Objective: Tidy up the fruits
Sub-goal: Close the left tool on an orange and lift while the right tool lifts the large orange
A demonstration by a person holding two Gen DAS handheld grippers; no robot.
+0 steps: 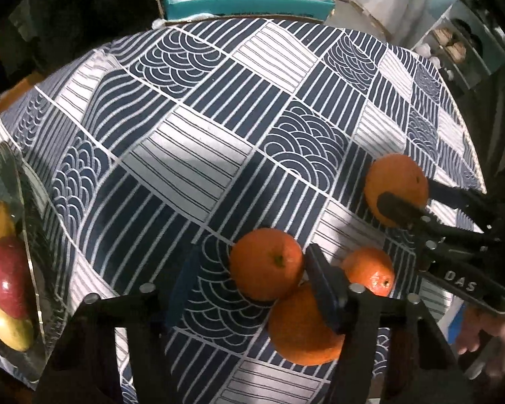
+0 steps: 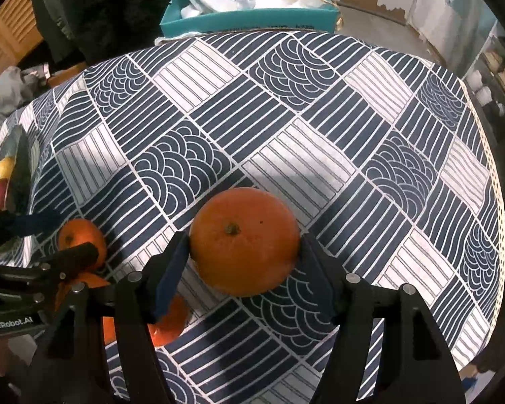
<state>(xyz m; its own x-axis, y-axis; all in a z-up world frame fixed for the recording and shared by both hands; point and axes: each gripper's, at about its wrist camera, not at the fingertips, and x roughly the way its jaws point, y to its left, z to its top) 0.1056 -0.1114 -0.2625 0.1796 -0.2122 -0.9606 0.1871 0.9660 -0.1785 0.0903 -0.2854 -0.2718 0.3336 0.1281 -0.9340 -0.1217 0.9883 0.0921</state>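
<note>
Four oranges, the right gripper's [image 2: 244, 245] orange [image 2: 244, 240] stem-up.

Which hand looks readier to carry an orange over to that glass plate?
The right gripper: its jaws sit on both sides of the big orange. The left gripper is nearer the glass plate, but its orange sits loose between its jaws.

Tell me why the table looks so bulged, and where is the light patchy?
Left wrist view: the fisheye lens bows the tablecloth; the glass plate edge is dim. Right wrist view: same bulge, with a bright patch behind the orange.
</note>
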